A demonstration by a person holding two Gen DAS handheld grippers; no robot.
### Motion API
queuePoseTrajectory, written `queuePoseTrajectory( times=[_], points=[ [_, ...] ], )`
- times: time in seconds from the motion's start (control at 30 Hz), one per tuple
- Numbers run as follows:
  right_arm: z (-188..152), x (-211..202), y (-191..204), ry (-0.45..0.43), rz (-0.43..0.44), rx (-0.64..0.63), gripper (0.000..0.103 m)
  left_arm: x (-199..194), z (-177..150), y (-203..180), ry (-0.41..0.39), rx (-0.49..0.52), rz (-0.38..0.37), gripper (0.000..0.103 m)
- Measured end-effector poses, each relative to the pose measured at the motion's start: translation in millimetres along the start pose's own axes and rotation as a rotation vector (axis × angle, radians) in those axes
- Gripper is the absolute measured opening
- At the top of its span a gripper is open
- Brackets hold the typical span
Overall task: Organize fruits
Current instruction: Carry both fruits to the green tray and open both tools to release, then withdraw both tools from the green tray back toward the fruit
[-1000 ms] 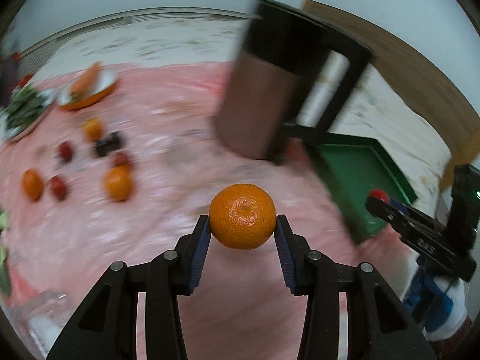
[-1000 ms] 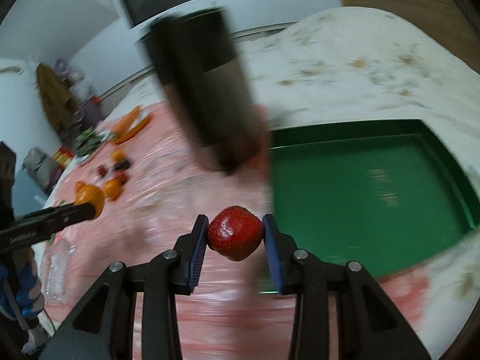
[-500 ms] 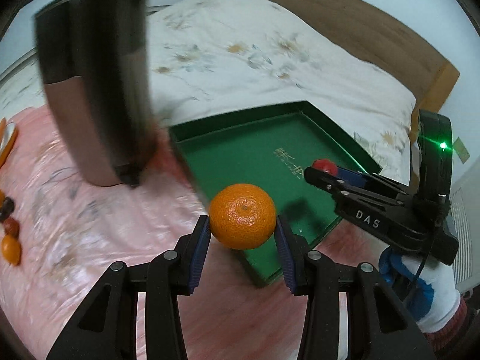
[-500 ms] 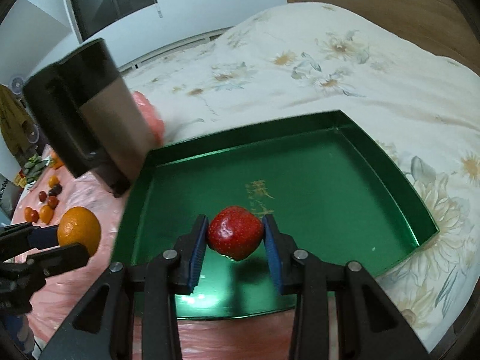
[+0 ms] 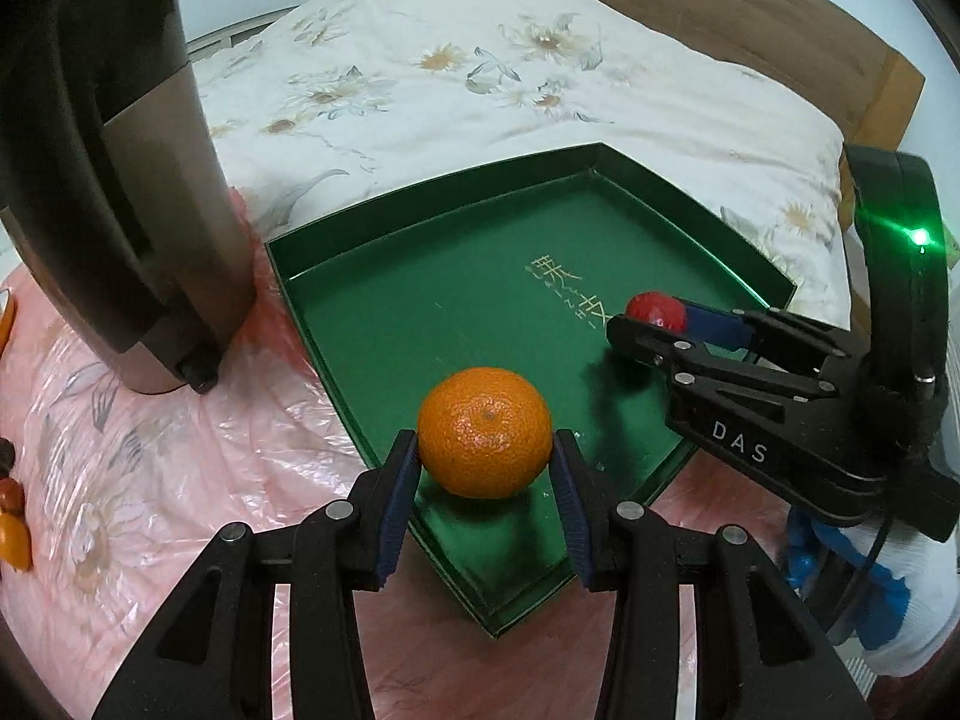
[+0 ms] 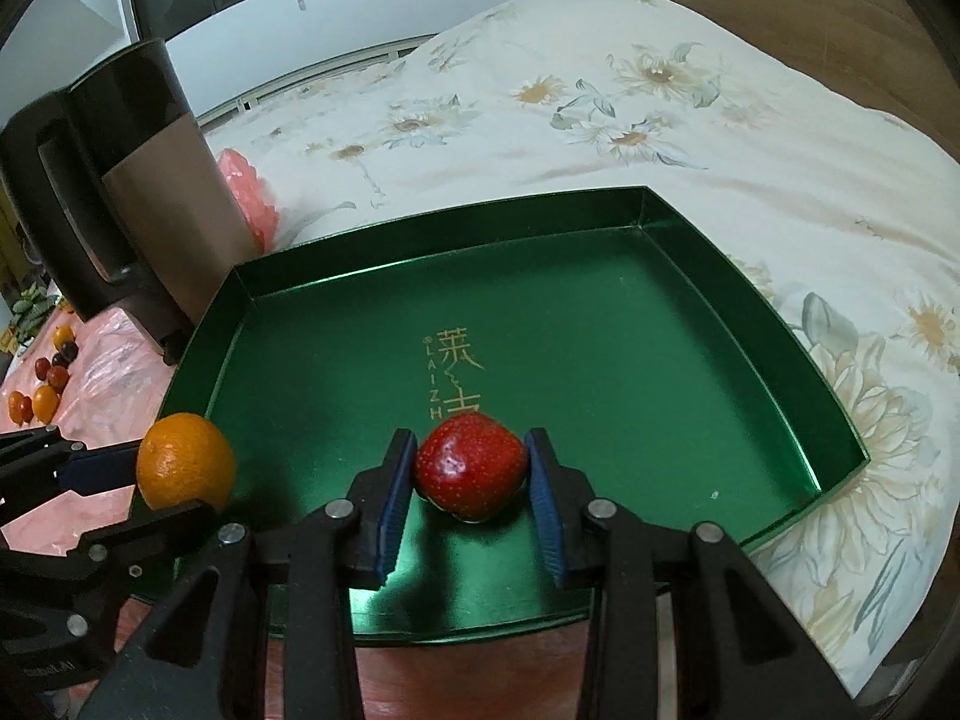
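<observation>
Left wrist view: left claw (image 5: 485, 471) clamped on an orange (image 5: 485, 432), blue pads pressing both sides. Just beyond and below the fruit lies a green tray (image 5: 420, 276) — the orange hangs over its near corner. Kettle (image 5: 114, 180) stands far left of the claw on pink plastic sheet (image 5: 150, 450). To the right, right claw (image 5: 654, 315) grips a strawberry (image 5: 655, 311) over the tray.

Right wrist view: right claw (image 6: 471, 480) clenched on the strawberry (image 6: 470, 465), low over the tray's (image 6: 660, 360) near half, gold lettering just ahead. Orange (image 6: 185, 461) sits left of it — at the tray's left edge. Small fruits (image 6: 45, 384) lie far left on the sheet.
</observation>
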State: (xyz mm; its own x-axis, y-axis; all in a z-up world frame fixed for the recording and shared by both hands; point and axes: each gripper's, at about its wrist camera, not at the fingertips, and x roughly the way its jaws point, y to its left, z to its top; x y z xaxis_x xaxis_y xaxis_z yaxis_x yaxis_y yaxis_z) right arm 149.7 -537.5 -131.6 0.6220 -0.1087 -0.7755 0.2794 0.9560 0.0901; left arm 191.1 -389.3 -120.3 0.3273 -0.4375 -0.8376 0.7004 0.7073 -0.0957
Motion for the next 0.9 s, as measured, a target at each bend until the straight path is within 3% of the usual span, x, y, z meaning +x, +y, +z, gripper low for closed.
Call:
queuePoseTrajectory(
  times=[0.1, 0.13, 0.17, 0.2, 0.57, 0.67, 0.9],
  points=[
    [-0.3, -0.1, 0.5, 0.004, -0.011, -0.006, 0.039, -0.4, -1.1, -1.4, -0.002, 0.01, 0.011, 0.039],
    [-0.6, -0.5, 0.5, 0.004, -0.014, -0.006, 0.043, -0.4, -1.3, -1.7, -0.001, 0.012, 0.013, 0.039],
    [-0.6, -1.2, 0.5, 0.003, -0.016, -0.004, 0.072, -0.9, -1.6, -2.0, -0.001, 0.015, 0.015, 0.039],
    [-0.6, -2.8, 0.9, -0.003, -0.023, -0.004, 0.093, -1.7, -1.8, -2.3, -0.002, 0.017, 0.016, 0.039],
    [3.4, -25.7, 4.7, -0.044, -0.049, -0.009, 0.102, -25.3, -2.3, -6.6, -0.046, 0.022, 0.014, 0.04],
    [3.6, -35.4, 5.4, -0.055, -0.057, -0.004, 0.103, -40.7, -2.3, -6.4, -0.092, 0.014, 0.027, 0.06],
    [1.4, -59.3, 10.0, -0.073, -0.071, 0.009, 0.103, -68.2, 1.1, -1.6, -0.144, -0.004, 0.021, 0.06]
  ],
)
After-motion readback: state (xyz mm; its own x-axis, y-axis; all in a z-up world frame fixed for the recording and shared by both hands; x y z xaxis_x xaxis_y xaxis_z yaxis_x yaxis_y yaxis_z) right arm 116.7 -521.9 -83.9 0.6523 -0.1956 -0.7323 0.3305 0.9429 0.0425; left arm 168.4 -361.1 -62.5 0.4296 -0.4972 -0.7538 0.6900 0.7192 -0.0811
